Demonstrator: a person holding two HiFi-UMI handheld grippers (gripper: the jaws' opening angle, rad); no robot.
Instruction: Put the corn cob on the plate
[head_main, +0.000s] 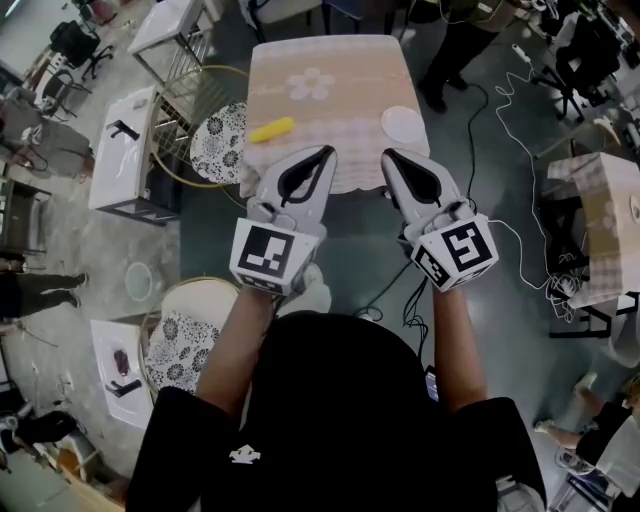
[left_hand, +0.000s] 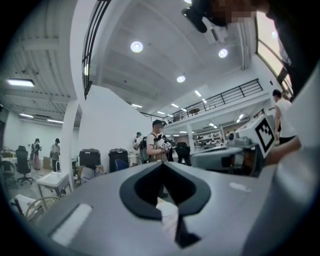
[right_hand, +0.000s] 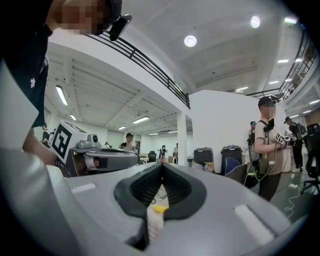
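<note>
Fingers (head_main: 270, 186) on both grippers were shut tight with nothing between them, and both pointed level toward the near edge of the tabletop (head_main: 340, 110). The left gripper (head_main: 327, 151) and right gripper (head_main: 388, 153) sat side by side, neither touching anything yet.

Going by that, the step in hand was the reach-in, so the fingers needed to open before getting to the cob, not on top of it. The left gripper lined up better with the corn cob (head_main: 271, 129), which lay near the tabletop's left edge, well apart from the plate (head_main: 402, 122) near the right edge. I'd come in across the cob's short width at its middle and squeeze gently, because it's a stubby yellow cylinder and would likely roll if nudged from one end.

The tabletop had a pale checked cloth draped over it, soft-looking, so dragging along it could bunch it up. The plate looked white, round, smooth and shallow. Further back, near the far edge, the cloth had a white flower print (head_main: 311, 83).
</note>
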